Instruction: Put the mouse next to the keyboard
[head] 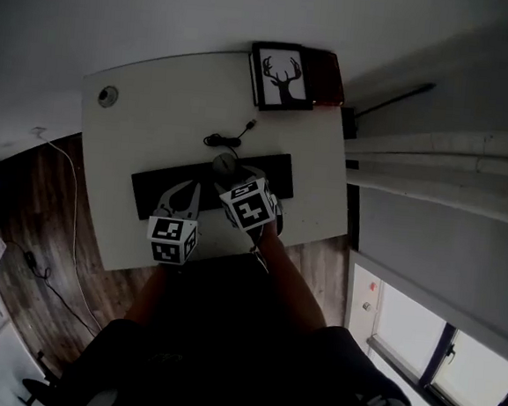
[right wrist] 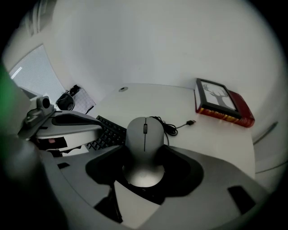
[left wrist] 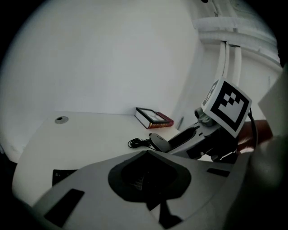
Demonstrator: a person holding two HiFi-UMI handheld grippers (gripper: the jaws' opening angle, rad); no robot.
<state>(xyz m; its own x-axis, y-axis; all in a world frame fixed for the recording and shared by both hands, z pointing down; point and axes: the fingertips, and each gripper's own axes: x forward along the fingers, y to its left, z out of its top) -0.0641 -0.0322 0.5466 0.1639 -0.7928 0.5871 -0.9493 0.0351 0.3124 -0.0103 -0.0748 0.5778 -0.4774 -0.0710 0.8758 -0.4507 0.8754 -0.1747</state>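
A grey wired mouse (right wrist: 144, 139) sits between the jaws of my right gripper (right wrist: 144, 155), and the pads press its sides. From the head view the mouse (head: 226, 162) hangs over the far edge of the black keyboard (head: 149, 184), about at its middle, with my right gripper (head: 231, 174) behind it. Its black cable (head: 226, 140) lies coiled on the white desk (head: 155, 118) just beyond. My left gripper (head: 183, 188) hovers over the keyboard's near left part, open and holding nothing. The left gripper view shows the mouse (left wrist: 157, 140) at the right gripper's tips.
A red book with a framed deer picture (head: 284, 77) on top lies at the desk's far right corner. A round cable grommet (head: 109, 97) sits at the far left. Pipes run along the wall on the right. A cord trails on the wooden floor at left.
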